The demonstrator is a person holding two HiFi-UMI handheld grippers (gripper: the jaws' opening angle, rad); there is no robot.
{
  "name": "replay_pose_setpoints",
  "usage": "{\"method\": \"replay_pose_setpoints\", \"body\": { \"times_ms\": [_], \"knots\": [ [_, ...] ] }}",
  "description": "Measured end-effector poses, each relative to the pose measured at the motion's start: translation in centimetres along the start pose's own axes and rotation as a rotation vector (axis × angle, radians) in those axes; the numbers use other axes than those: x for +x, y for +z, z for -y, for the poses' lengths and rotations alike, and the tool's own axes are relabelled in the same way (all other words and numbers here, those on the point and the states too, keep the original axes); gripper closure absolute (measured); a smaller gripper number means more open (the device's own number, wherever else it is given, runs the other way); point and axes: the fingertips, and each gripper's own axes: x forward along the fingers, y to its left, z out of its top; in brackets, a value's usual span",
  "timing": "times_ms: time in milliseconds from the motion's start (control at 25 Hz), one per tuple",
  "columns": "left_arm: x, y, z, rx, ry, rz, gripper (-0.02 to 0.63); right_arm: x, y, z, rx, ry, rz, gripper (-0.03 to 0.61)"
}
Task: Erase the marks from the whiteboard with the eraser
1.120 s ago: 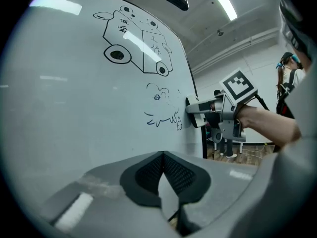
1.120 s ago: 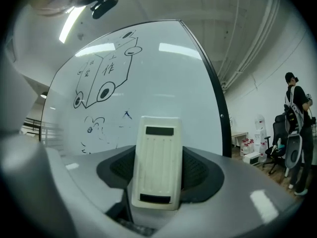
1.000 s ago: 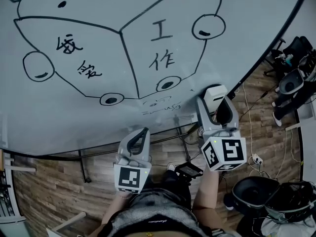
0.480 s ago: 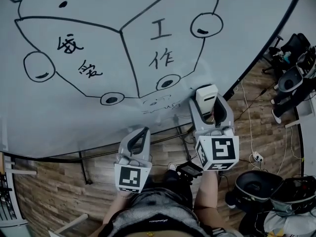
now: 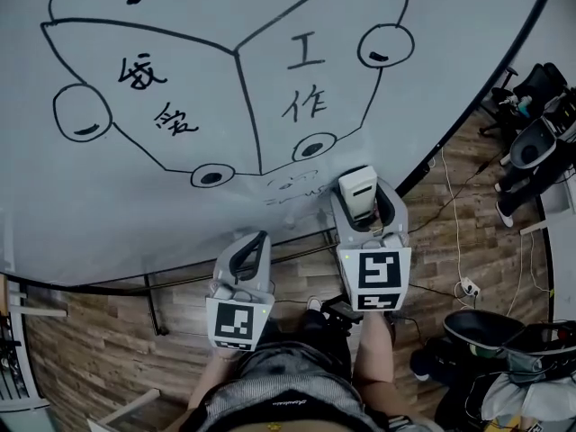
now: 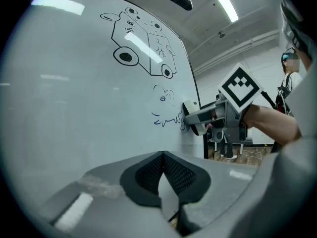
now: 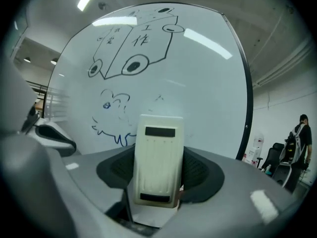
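Head view: the right claw (image 5: 364, 211) is clamping the eraser (image 5: 357, 189) lengthwise at the whiteboard (image 5: 162, 228), with the blue scribble (image 5: 292, 190) lying at nine o'clock; left gripper view: the left claw (image 6: 161, 175) is sitting closed and empty; right gripper view: the scribble is showing at ten o'clock.

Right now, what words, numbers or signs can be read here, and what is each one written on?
"工": black marker on the whiteboard, in the drawing's right panel.
"作": whiteboard, just below it.
Two handwritten characters in the left panel: too scrawled to read surely.
Blue scribble under the drawing: no legible word.
Square markers on the two cubes: patterns, no letters.
On the eraser: no readable print.
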Motion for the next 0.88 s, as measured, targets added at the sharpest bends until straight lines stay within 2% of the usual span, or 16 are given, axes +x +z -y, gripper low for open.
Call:
{"method": "replay_pose_setpoints", "body": {
  "times_ms": [120,200,280,320,520,720,800,880],
  "knots": [
    [-0.1,0.2,0.3,0.004,-0.008,0.003,0.609,-0.5,0.5,0.4,-0.015,-0.019,0.024,0.314],
    [-0.1,0.2,0.4,-0.001,-0.012,0.004,0.609,-1.5,2.5,2.0,-0.051,-0.097,0.067,0.314],
    [-0.1,0.2,0.4,-0.021,-0.006,0.004,0.609,-1.7,3.3,3.6,-0.076,-0.155,0.068,0.316],
    [-0.2,0.2,0.4,-0.028,-0.003,0.003,0.609,-1.5,3.2,3.9,-0.062,-0.151,0.065,0.315],
    [-0.4,-0.1,0.0,0.003,0.000,-0.003,0.609,-0.7,0.4,4.0,0.150,-0.027,0.066,0.319],
    [-0.3,-0.1,0.1,0.006,-0.001,-0.004,0.609,0.5,-4.7,2.4,0.121,0.031,-0.093,0.319],
    [-0.3,0.0,0.1,0.006,-0.004,-0.004,0.609,0.2,-4.7,2.4,0.093,0.030,-0.099,0.319],
    [-0.2,-0.1,0.2,0.004,-0.007,-0.005,0.609,-0.7,-2.2,2.7,0.041,0.004,-0.042,0.317]
  ]
}}
